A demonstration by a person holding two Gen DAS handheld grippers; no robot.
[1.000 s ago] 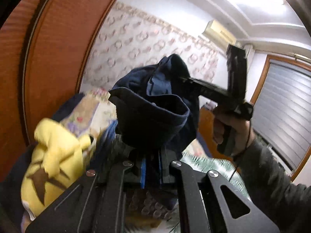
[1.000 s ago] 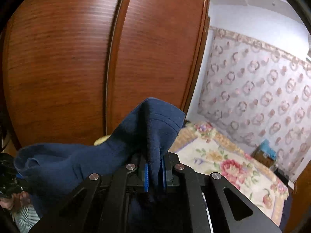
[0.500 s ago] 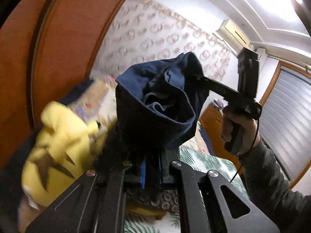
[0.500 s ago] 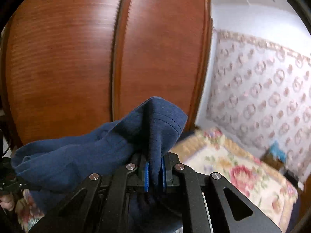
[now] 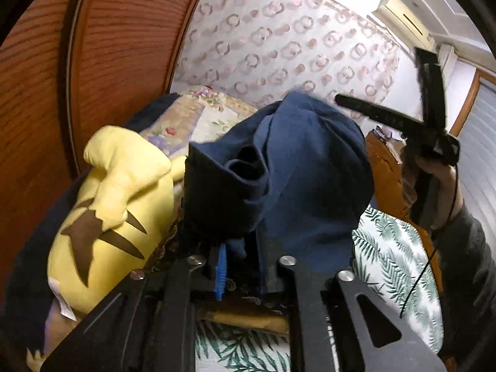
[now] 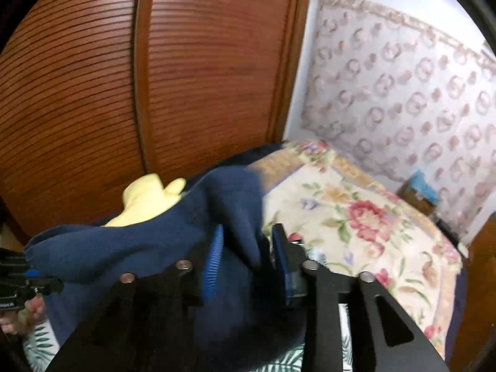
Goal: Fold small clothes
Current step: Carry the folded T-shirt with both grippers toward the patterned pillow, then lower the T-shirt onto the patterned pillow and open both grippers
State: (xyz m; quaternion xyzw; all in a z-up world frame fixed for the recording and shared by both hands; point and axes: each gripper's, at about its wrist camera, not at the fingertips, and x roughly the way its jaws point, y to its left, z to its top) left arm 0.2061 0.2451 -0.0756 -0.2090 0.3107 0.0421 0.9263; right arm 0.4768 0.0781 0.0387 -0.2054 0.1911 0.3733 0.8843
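As both jaws have just been opening, the left hand-held gripper [image 5: 240,266] and right hand-held gripper [image 6: 248,257] stand spread, the navy garment [image 5: 291,186] between them but unpinched; release onto the bed [image 6: 356,217] is judged under way.

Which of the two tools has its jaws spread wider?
The right tool: its jaws, just opening, stand well apart with the navy garment between them. The left tool, also just opening on it, shows a narrower gap.
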